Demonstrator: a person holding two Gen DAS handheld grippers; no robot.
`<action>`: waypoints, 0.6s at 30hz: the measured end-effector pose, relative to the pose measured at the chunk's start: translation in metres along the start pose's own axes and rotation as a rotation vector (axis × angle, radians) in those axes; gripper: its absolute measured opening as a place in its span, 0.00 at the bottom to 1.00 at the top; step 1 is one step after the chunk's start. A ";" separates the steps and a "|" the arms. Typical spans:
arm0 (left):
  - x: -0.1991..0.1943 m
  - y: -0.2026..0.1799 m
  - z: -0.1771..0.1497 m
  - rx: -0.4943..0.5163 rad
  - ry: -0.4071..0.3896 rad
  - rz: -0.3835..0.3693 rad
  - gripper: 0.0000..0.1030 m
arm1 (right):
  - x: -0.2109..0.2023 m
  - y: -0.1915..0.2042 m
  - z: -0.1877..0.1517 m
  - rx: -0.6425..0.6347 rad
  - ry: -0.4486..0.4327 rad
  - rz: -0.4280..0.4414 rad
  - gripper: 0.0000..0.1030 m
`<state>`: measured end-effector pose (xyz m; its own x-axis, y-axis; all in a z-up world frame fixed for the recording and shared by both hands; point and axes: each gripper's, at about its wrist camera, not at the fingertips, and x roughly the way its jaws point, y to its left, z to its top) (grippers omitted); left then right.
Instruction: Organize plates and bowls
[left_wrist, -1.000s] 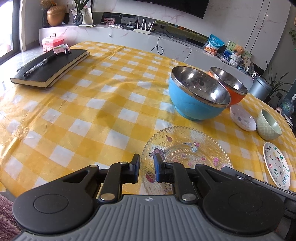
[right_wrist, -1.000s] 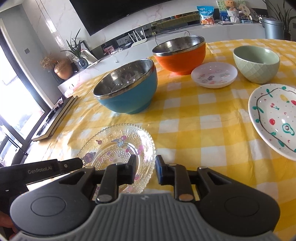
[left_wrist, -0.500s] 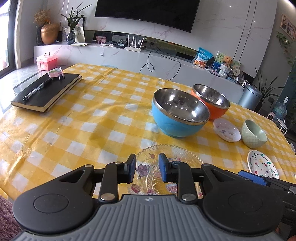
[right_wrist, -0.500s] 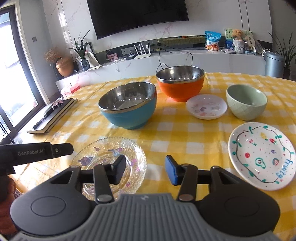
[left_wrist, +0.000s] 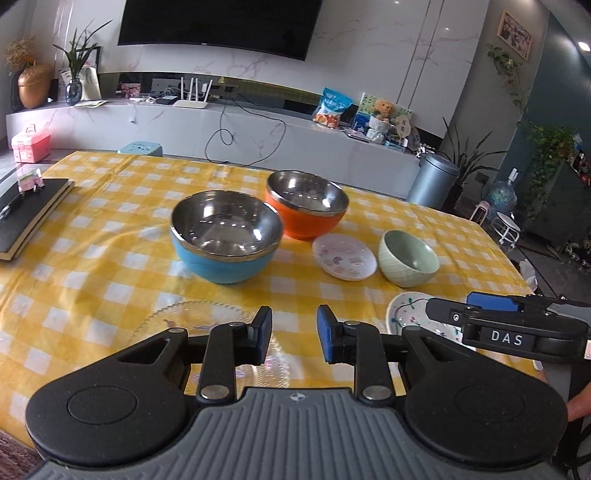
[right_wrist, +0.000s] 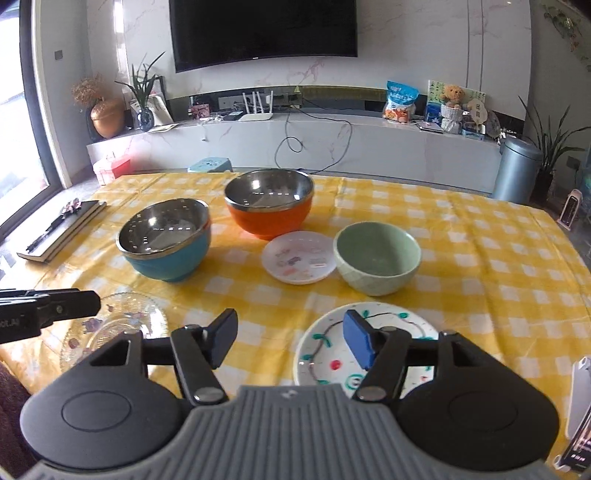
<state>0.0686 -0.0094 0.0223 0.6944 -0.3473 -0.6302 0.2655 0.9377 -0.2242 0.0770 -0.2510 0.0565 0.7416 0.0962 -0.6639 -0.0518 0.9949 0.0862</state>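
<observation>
1. The left gripper (left_wrist: 294, 334) hangs over the near edge of the table (left_wrist: 92, 266), its fingers a moderate gap apart and holding nothing; the glass plate (left_wrist: 192, 317) lies flat under its left finger. Half a second ago the gap was narrower.
2. The right gripper (right_wrist: 290, 338) has its fingers spread wide and empty, wider than half a second ago. The painted plate (right_wrist: 391, 321) lies flat beneath its right finger, face up.
3. Taking the blue bowl (right_wrist: 168, 240) as landmark: the glass plate sits nearer than it and slightly left; the painted plate is nearer and well to the right.
4. Right of the blue bowl lies the small pink plate (right_wrist: 299, 256), just beside the green bowl (right_wrist: 376, 258) further right. Both bowls stand upright, mouths up.
5. Behind the blue bowl to the right, the orange bowl (right_wrist: 269, 208) stands upright, close to it.
6. Left of the blue bowl a black notebook (right_wrist: 62, 230) lies with its long side running away from the cameras.
7. Both cameras now sit higher and further back than before.
</observation>
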 end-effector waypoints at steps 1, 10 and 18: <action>0.004 -0.006 0.001 0.010 0.003 -0.010 0.31 | 0.002 -0.009 0.000 0.021 0.002 -0.010 0.63; 0.049 -0.054 0.002 0.035 0.060 -0.054 0.32 | 0.026 -0.097 -0.024 0.259 0.046 -0.105 0.58; 0.089 -0.079 -0.008 0.007 0.085 -0.093 0.39 | 0.032 -0.131 -0.038 0.396 0.063 -0.119 0.46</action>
<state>0.1044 -0.1140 -0.0224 0.6077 -0.4301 -0.6676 0.3309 0.9013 -0.2795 0.0825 -0.3767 -0.0042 0.6839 -0.0049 -0.7296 0.3018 0.9123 0.2767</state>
